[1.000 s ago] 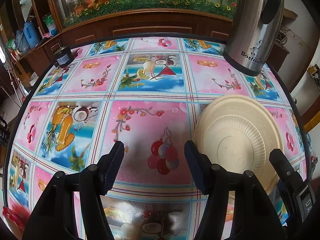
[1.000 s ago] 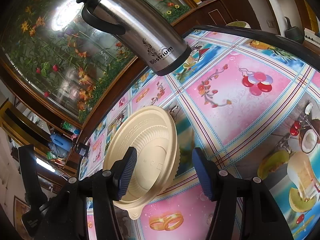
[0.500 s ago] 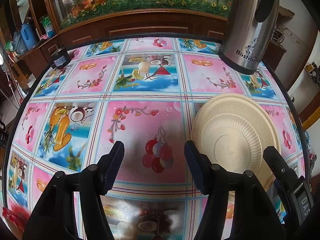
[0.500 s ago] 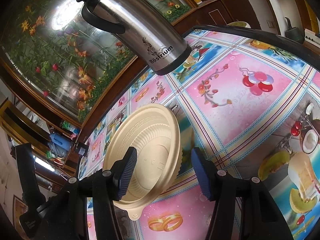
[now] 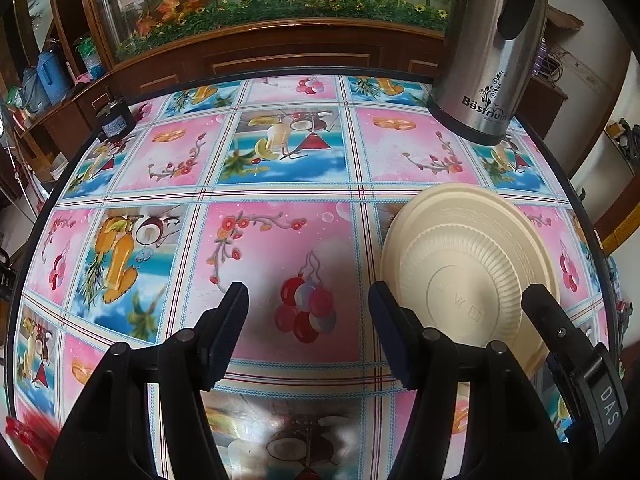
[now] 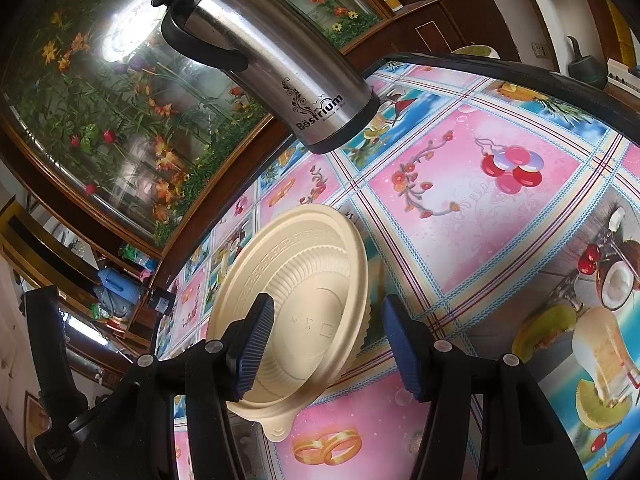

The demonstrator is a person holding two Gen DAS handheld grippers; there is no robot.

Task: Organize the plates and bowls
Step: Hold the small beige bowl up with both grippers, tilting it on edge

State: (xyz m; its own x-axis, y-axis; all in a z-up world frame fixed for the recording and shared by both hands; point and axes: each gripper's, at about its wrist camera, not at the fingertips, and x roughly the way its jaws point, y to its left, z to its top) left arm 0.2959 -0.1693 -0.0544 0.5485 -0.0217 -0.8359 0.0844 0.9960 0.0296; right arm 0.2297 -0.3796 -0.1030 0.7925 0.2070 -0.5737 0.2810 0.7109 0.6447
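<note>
A cream plastic plate lies on the round table, right of centre in the left wrist view; in the right wrist view the plate seems to sit on a stack with ridged edges showing beneath. My left gripper is open and empty, just left of the plate. My right gripper is open, low over the plate's near rim, its left finger in front of the plate. Part of the right gripper shows at the plate's right edge in the left wrist view.
A steel thermos jug stands at the table's far right edge, behind the plate; it also shows in the right wrist view. The table has a colourful patterned cloth. A small dark box sits at the far left edge. A wooden cabinet runs behind.
Both grippers have eased slightly forward; the plate appears a little lower and closer between the right fingers. Jaws stay open.
</note>
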